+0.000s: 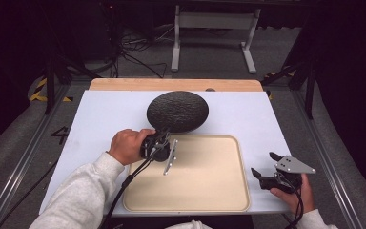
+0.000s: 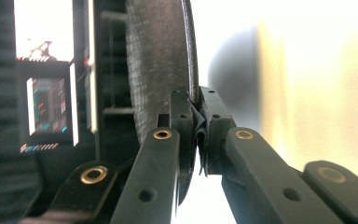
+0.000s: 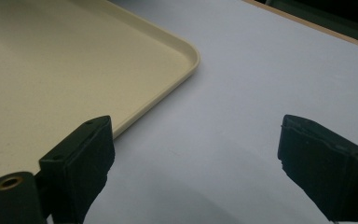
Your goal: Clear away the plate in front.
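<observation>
The left gripper (image 1: 163, 135) is pinching the rim of the black plate (image 1: 177, 111), which is sitting mid-frame above the beige tray (image 1: 209, 191). At lower right, the right gripper (image 1: 265, 168) is resting with jaws spread wide, grasping nothing.

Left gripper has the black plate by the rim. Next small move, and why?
Probably carry the black plate toward the person over the beige tray and lower it. The left gripper is shut on its rim; the plate sits beyond the tray's far edge. The right gripper rests open beside the tray.
</observation>
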Tool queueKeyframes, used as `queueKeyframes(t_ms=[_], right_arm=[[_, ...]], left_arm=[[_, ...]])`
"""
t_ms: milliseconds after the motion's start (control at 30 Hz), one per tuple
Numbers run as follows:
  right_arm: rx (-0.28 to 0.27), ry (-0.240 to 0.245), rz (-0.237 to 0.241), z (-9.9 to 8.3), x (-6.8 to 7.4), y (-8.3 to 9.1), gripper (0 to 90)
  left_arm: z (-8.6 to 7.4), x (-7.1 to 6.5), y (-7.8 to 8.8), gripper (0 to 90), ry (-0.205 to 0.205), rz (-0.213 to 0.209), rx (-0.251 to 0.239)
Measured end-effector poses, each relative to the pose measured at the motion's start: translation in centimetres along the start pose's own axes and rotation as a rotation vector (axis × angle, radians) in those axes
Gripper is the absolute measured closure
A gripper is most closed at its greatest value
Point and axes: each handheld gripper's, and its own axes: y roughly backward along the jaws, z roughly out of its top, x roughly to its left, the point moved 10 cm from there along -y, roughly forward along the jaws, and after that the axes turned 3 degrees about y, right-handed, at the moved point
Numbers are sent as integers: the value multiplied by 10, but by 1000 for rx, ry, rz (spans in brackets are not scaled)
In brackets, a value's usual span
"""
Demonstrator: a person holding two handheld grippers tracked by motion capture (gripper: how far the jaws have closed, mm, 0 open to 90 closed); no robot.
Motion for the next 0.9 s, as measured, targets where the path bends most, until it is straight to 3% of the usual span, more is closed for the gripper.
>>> queueKeyframes(t_ms=[100, 133, 267, 400, 667, 867, 900], right_arm=[[2, -17, 6, -1, -1, 0, 111], [2, -18, 4, -1, -2, 0, 112], [-3, -24, 5, 0, -2, 1, 109], [4, -58, 0, -2, -6, 1, 108], [2, -51, -3, -2, -6, 2, 109], [2, -51, -9, -2, -7, 2, 108], [3, -49, -8, -2, -7, 2, 108]], left_arm=[[8, -5, 19, 859, 19, -3, -47], [13, -10, 31, 864, 5, 5, -63], [24, -21, 47, 860, -32, -2, -88], [36, -38, 63, 862, -38, -39, -132], [44, -67, 71, 850, -60, -91, -155], [43, -78, 75, 845, -45, -133, -158], [44, -82, 76, 845, -25, -157, -177]])
